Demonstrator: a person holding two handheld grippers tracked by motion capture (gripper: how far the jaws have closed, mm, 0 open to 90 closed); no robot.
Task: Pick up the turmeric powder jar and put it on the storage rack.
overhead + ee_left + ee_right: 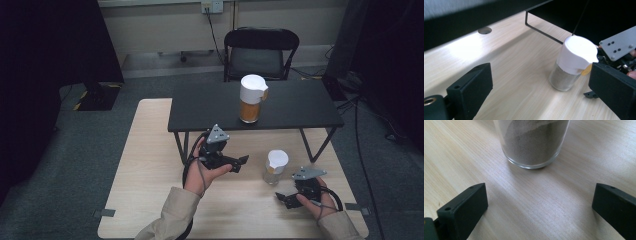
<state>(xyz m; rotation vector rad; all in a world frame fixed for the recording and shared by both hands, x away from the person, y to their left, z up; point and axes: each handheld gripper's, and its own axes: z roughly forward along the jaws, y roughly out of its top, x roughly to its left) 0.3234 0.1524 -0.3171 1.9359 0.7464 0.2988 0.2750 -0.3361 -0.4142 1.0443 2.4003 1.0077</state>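
A glass jar of grey-brown powder (pixel 275 167) with a white spouted lid stands on the light wooden table (pixel 150 165), between my two grippers. My left gripper (pixel 239 164) hovers to its left, jaws open and pointing toward it. In the left gripper view the jar (pixel 570 66) stands ahead, close to the right-hand jaw and untouched, with the left gripper (pixel 540 75) wide apart. My right gripper (pixel 283 197) rests low, just in front of the jar. Its view has the jar's glass base (pixel 534 142) beyond the open right gripper (pixel 540 192). A second jar, with orange powder (pixel 251 100), stands on the black raised shelf (pixel 210 107).
The shelf's thin black legs (pixel 181 147) stand on the table behind my left hand. A black folding chair (pixel 260 50) sits beyond the table. A round hole (pixel 484 30) marks the tabletop under the shelf. Cables trail from both grippers.
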